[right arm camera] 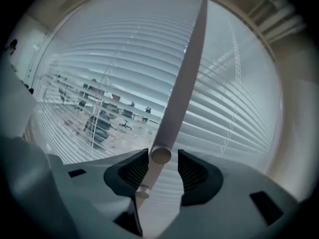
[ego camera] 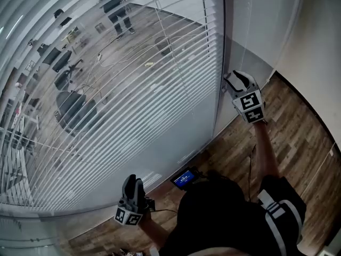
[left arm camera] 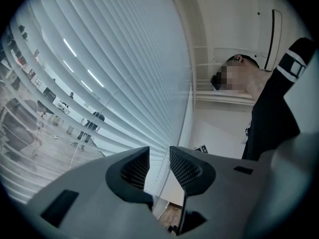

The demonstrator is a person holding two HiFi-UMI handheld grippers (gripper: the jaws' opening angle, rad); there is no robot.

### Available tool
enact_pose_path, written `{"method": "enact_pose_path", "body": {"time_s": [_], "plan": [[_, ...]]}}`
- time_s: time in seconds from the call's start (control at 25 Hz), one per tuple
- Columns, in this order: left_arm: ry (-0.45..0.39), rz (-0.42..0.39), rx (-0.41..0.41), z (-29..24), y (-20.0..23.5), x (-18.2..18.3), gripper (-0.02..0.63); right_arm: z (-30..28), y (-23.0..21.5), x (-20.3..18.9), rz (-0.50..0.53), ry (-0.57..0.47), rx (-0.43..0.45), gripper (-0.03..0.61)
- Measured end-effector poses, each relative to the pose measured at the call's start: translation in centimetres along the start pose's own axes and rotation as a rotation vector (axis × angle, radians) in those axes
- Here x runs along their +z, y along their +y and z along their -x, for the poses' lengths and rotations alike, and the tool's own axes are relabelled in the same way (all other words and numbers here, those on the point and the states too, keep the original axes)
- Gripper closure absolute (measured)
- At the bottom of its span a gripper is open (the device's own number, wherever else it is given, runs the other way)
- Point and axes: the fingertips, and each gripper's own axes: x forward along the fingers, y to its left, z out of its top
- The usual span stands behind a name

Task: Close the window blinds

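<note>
**Task item.** The venetian blinds [ego camera: 133, 89] hung over the glass wall and filled the head view from 9 o'clock round to 1 o'clock. Their tilt wand [right arm camera: 184, 73] hung at the right edge of the blinds. In the right gripper view it ran from 12 o'clock down to the jaws.

**Right gripper** [ego camera: 232, 80]. It was at 2 o'clock in the head view, against the blinds' right edge. The jaws stood wide with the lower end of the wand between them. The wand lay close to the left pad and a gap showed at the right pad, so it was not clamped.

**Left gripper** [left arm camera: 159, 163]. It was at 7 o'clock in the head view, low and well apart from the wand. The jaws stood at a narrow gap with nothing between them.

**Progress.** The slats were still tilted open. Office chairs [ego camera: 74, 108] and floor beyond the glass showed plainly between them. I judged the closing to be unfinished.

**Outstanding.** The wand had to be gripped and twisted until the slats overlapped and the room beyond was shut out.
</note>
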Motion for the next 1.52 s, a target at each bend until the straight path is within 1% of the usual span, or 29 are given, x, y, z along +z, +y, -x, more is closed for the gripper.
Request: {"method": "enact_pose_path", "body": {"time_s": [0.08,0.24,0.28,0.36,0.4,0.56,0.64,0.88,0.92,0.96,1.0,1.04,1.2,1.32,1.4,1.44,1.52], "plan": [[0.003,0.001,-0.001,-0.2,0.0,-0.2,0.483,-0.2,0.2,0.0,0.086,0.005,-0.024,0.411],[0.003,0.003,-0.001,-0.1,-0.1,-0.2,0.483,-0.3,0.3,0.2,0.207,0.023,-0.051,0.415],[0.002,0.003,0.000,-0.1,-0.1,-0.2,0.483,-0.3,0.3,0.3,0.224,0.029,-0.056,0.445],[0.002,0.003,0.002,0.0,-0.1,-0.1,0.483,-0.2,0.3,0.3,0.209,0.035,-0.053,0.448],[0.003,0.002,0.004,0.0,0.0,-0.1,0.483,-0.3,0.3,0.2,0.173,0.039,-0.042,0.449],[0.006,0.003,0.005,-0.3,0.0,-0.2,0.483,-0.7,0.0,-0.3,-0.060,0.045,0.038,0.450],[0.007,0.003,0.001,-0.4,0.0,-0.3,0.483,-0.7,-0.1,-0.4,-0.152,0.039,0.069,0.451],[0.011,0.005,-0.003,-1.0,0.1,-0.5,0.482,-1.3,-0.6,-1.0,-0.395,0.020,0.156,0.451],[0.012,0.005,-0.005,-1.2,0.1,-0.5,0.483,-1.4,-0.7,-1.1,-0.415,0.011,0.169,0.451],[0.013,0.005,-0.008,-1.2,0.0,-0.6,0.483,-1.3,-0.6,-1.0,-0.410,0.001,0.172,0.449],[0.015,0.005,-0.010,-1.3,-0.1,-0.6,0.482,-1.2,-0.6,-1.0,-0.373,-0.009,0.163,0.449],[0.017,0.006,-0.011,-1.3,-0.1,-0.6,0.482,-1.1,-0.6,-0.9,-0.310,-0.015,0.140,0.449],[0.022,0.007,-0.011,-1.4,-0.1,-0.6,0.483,-0.6,-0.1,-0.3,0.004,-0.007,0.015,0.414],[0.024,0.009,-0.012,-1.4,-0.2,-0.8,0.483,-0.9,0.3,-0.2,0.190,0.022,-0.040,0.414],[0.023,0.010,-0.014,-1.5,-0.3,-0.8,0.483,-0.9,0.2,-0.1,0.258,0.036,-0.069,0.421],[0.023,0.010,-0.014,-1.4,-0.3,-0.8,0.482,-0.9,0.2,-0.1,0.268,0.042,-0.076,0.446],[0.021,0.010,-0.012,-1.3,-0.2,-0.8,0.482,-0.8,0.2,0.0,0.240,0.053,-0.065,0.448]]}}
